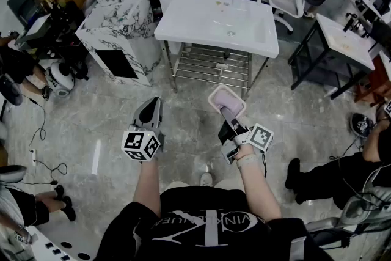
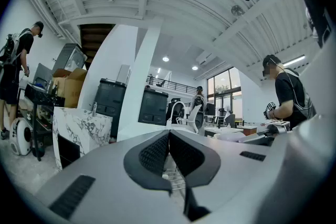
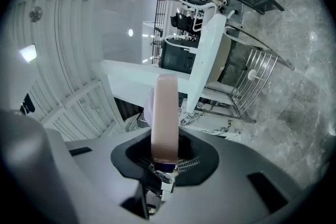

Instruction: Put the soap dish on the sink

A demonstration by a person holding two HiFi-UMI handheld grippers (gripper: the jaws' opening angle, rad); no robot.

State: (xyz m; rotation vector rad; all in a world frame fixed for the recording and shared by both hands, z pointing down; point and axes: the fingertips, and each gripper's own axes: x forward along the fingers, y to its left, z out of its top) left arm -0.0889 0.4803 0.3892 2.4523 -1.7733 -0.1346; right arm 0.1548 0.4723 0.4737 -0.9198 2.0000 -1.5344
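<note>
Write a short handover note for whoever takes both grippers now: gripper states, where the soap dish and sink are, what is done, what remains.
Left gripper: shut, empty.
Right gripper: shut on the pink soap dish, held above the floor.
Sink: white, straight ahead, not yet reached.
Done: the dish is in the grip.
Left: walk it to the sink, set it on the top, open the jaws.

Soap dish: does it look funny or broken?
Only its place is odd: the pink soap dish is pinched by its edge in the right gripper above the floor, not yet on the white sink. Nothing looks spilled or broken.
</note>
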